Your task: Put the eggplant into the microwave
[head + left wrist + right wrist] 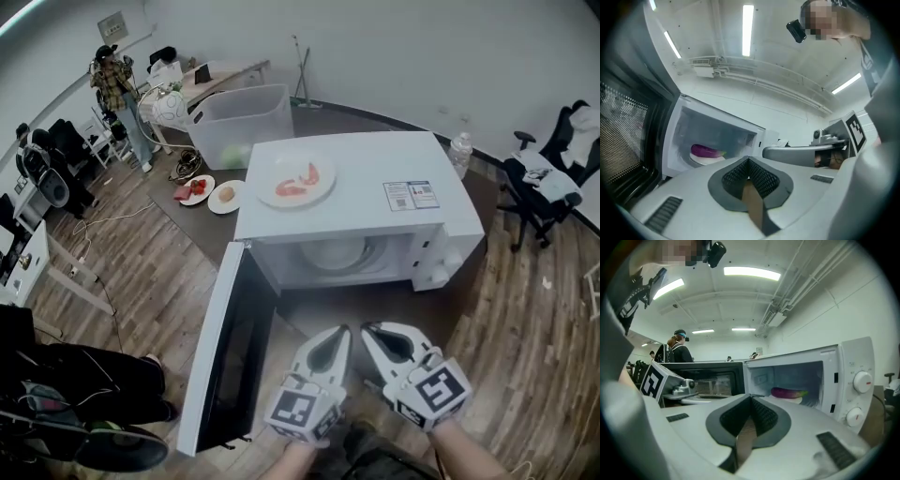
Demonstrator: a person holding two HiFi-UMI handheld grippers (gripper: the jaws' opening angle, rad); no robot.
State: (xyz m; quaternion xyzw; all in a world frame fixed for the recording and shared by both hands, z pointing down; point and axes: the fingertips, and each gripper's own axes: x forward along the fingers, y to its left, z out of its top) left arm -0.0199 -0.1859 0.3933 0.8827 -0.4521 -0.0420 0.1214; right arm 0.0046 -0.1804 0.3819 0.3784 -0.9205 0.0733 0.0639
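With my left gripper (749, 161) and right gripper (751, 399) both pressed together, empty, the eggplant (787, 392) lies inside the microwave (375, 169) at twelve o'clock, probably light, firm and slippery-skinned, best pinched mid-body.

Eggplant (787, 392): purple with a green stem end, lying on its side on a white dish inside the cavity.
Microwave (375, 202): white, upright, door (225, 347) swung wide open, two knobs.

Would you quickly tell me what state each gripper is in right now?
Left gripper: jaws closed, holding nothing.
Right gripper: jaws closed, holding nothing.
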